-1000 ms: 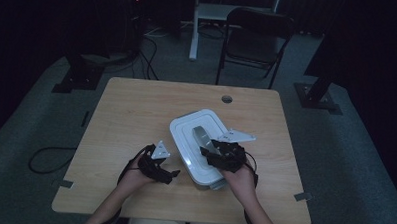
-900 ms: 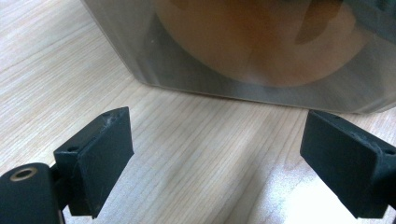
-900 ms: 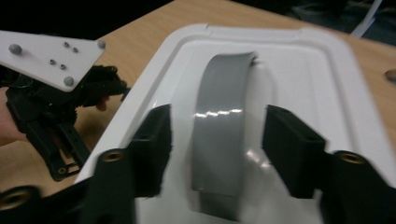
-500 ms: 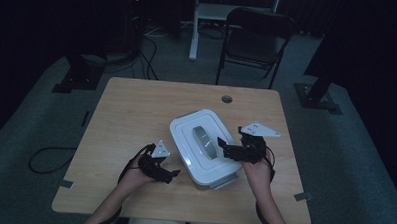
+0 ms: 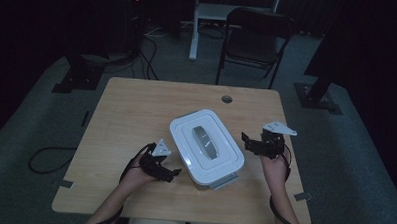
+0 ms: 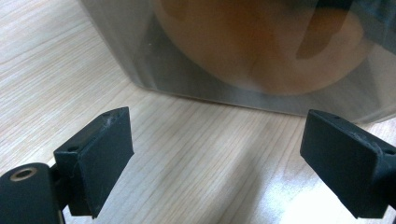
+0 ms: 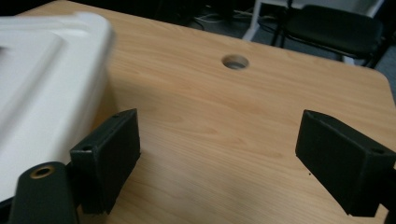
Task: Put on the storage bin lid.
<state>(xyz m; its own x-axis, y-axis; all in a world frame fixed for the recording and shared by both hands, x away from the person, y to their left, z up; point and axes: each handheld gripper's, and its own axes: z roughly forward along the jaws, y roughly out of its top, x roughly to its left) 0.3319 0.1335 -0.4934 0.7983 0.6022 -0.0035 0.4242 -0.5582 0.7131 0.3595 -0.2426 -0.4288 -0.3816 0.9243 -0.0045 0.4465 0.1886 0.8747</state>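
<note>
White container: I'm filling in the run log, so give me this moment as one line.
white container: lidded, mid-table | left gripper: open, beside it, empty | right gripper: open, beside it, empty

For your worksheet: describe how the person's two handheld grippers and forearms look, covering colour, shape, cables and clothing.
Both tools are black. The left gripper and right gripper each carry a pale grey three-cornered plate on top and trail a thin black cable. Close up, each jaw ends in a flat rectangular black pad with small holes. The forearms appear bare, no sleeves.
</note>
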